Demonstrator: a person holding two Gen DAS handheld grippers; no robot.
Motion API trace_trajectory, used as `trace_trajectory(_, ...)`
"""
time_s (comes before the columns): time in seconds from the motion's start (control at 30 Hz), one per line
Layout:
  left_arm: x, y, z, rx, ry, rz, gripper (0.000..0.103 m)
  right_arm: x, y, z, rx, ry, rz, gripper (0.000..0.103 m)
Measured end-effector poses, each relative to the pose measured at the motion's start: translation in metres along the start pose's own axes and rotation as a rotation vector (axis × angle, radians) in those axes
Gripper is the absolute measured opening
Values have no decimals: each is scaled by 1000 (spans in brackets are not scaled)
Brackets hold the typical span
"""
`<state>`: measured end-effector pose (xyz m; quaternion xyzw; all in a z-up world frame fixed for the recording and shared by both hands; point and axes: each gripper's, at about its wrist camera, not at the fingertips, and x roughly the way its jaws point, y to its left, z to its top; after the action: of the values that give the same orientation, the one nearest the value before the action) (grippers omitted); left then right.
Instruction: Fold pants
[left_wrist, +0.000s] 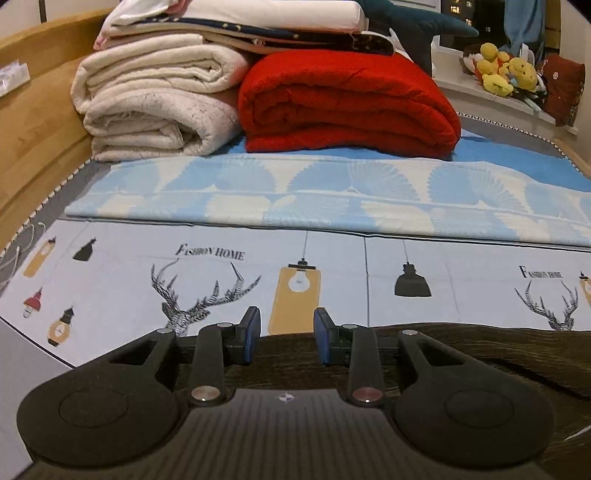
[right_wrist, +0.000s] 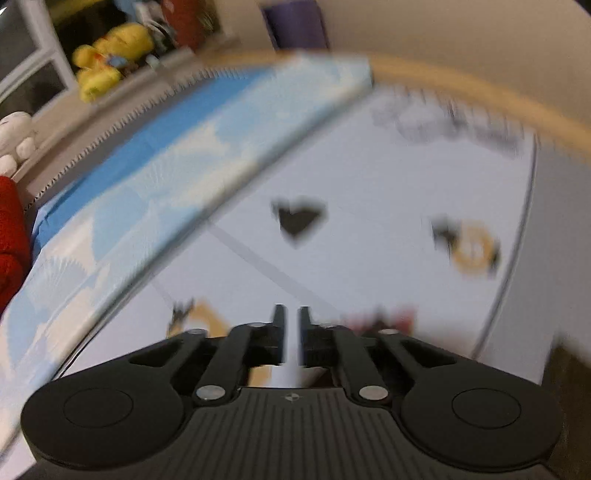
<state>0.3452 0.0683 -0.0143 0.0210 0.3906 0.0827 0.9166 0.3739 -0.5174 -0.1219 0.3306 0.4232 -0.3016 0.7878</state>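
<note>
- A printed sheet (left_wrist: 369, 266) covers the bed, with deer heads, hanging lamps and the words "Fashion Home".
- A folded blue and cream cloth (left_wrist: 332, 195) lies across the sheet.
- Behind it, a folded red blanket (left_wrist: 347, 103) sits beside rolled cream quilts (left_wrist: 155, 103), with more folded bedding (left_wrist: 236, 22) stacked on top.
- Yellow plush toys (left_wrist: 506, 70) sit on a ledge (left_wrist: 480, 96).
- A wooden bed frame (left_wrist: 40, 110) runs along the left.

Home bedroom, printed bedsheet (left_wrist: 221, 258), folded blankets (left_wrist: 347, 99), plush toys (left_wrist: 506, 70)
</note>
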Motion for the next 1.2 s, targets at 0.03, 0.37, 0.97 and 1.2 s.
trace_trajectory(0.03,0,-1,0,-5,2,-2,35,3,-6,-4,57,45,-46,54)
trace_trajectory(0.37,-5,-25,-5,30,-4,-41,35,42,11,-29,-58,40,-188,75)
trace_trajectory(0.97,2,-27,1,52,-15,-53,35,-29,50,-9,-173,-451,144,44)
trace_trajectory(1.2,1,-21,3,38,-18,-50,35,-10,-21,-6,-1,-342,-72,74)
